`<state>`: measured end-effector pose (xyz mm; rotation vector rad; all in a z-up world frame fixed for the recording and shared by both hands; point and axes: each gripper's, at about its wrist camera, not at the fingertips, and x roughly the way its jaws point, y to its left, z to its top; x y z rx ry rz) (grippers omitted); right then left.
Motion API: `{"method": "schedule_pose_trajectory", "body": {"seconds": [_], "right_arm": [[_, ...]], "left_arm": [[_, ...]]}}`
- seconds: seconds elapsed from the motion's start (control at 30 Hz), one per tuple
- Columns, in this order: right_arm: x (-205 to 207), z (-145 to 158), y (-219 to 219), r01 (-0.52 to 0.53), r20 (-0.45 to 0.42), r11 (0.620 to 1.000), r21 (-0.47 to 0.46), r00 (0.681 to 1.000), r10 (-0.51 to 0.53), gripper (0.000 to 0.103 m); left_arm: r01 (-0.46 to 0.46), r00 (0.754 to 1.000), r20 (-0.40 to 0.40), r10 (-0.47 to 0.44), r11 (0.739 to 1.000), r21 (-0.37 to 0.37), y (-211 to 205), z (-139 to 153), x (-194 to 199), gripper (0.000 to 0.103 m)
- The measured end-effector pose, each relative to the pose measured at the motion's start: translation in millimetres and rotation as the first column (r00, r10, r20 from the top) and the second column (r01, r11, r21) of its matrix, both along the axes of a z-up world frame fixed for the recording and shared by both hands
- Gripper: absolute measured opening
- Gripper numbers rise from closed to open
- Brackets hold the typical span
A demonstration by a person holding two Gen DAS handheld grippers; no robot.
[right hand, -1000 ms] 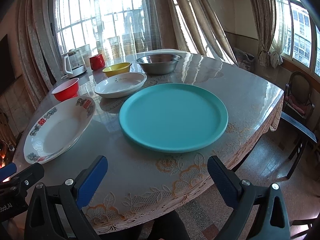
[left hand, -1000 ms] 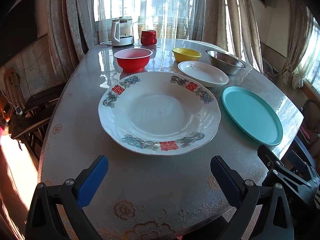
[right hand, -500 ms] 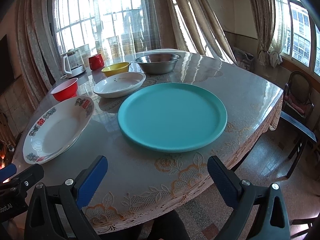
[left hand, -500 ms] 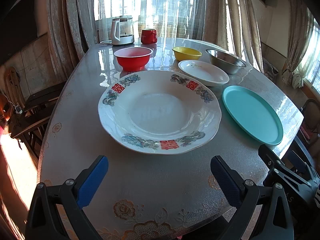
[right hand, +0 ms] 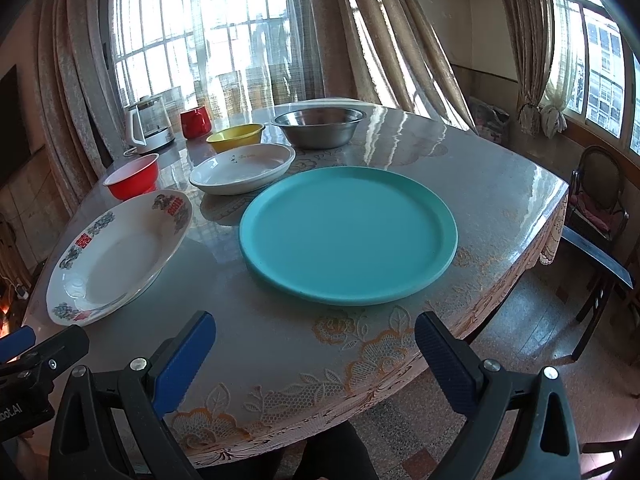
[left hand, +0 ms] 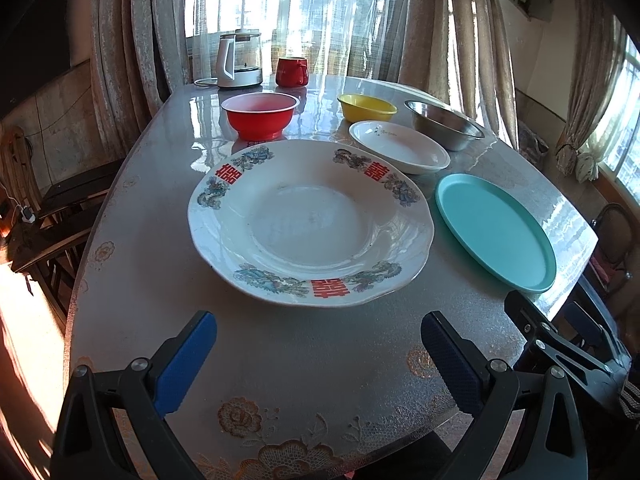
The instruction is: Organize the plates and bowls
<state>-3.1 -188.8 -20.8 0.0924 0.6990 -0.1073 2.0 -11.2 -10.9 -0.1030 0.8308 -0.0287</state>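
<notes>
Both hand-held grippers are hovering wide apart, gripping nothing: the left hand-held gripper (left hand: 318,344) facing the patterned plate (left hand: 310,220), the right hand-held gripper (right hand: 314,344) facing the teal plate (right hand: 348,234), both lying on the desk (left hand: 140,216) with bowls sitting behind.

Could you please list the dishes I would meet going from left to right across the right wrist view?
Patterned plate → red bowl → white dish → teal plate. The yellow bowl and steel bowl sit farther back and overlap these in the order, so I leave them out.
</notes>
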Motion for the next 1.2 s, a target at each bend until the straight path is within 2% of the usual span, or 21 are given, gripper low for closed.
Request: {"method": "schedule_pose_trajectory", "body": {"seconds": [0.17, 0.3, 0.43, 0.67, 0.77, 0.93, 1.03, 1.2], "right_arm": [[-1, 1, 0, -0.004, 0.004, 1.000, -0.003, 1.000, 0.004, 0.102], [-1, 2, 0, -0.015, 0.017, 1.000, 0.011, 1.000, 0.014, 0.102], [1, 4, 0, -0.034, 0.045, 0.999, 0.005, 0.998, 0.034, 0.102], [8, 4, 3, -0.140, 0.083, 0.989, 0.040, 0.987, 0.137, 0.102], [13, 4, 9, -0.182, 0.088, 0.983, 0.027, 0.980, 0.179, 0.102], [15, 10, 16, -0.226, 0.135, 0.974, 0.026, 0.966, 0.221, 0.102], [20, 10, 19, -0.255, 0.119, 0.966, 0.036, 0.961, 0.249, 0.103], [25, 9, 22, -0.305, 0.115, 0.949, 0.087, 0.949, 0.294, 0.103]], "left_arm": [[0.030, 0.999, 0.021, -0.030, 1.000, -0.003, -5, 4, -3, 0.103], [0.032, 0.998, 0.048, -0.030, 0.999, -0.035, -1, 9, -7, 0.103], [0.036, 0.997, 0.067, -0.029, 0.994, -0.100, 7, 9, -11, 0.103], [-0.025, 0.999, 0.039, 0.031, 0.992, -0.124, 19, 4, -7, 0.103], [-0.063, 0.997, 0.037, 0.071, 0.984, -0.168, 31, 3, -5, 0.103], [-0.090, 0.983, 0.132, 0.124, 0.967, -0.240, 53, 10, -9, 0.103], [-0.124, 0.975, 0.158, 0.159, 0.970, -0.209, 60, 13, -7, 0.103], [-0.110, 0.974, 0.180, 0.136, 0.983, -0.147, 66, 14, 5, 0.103]]}}
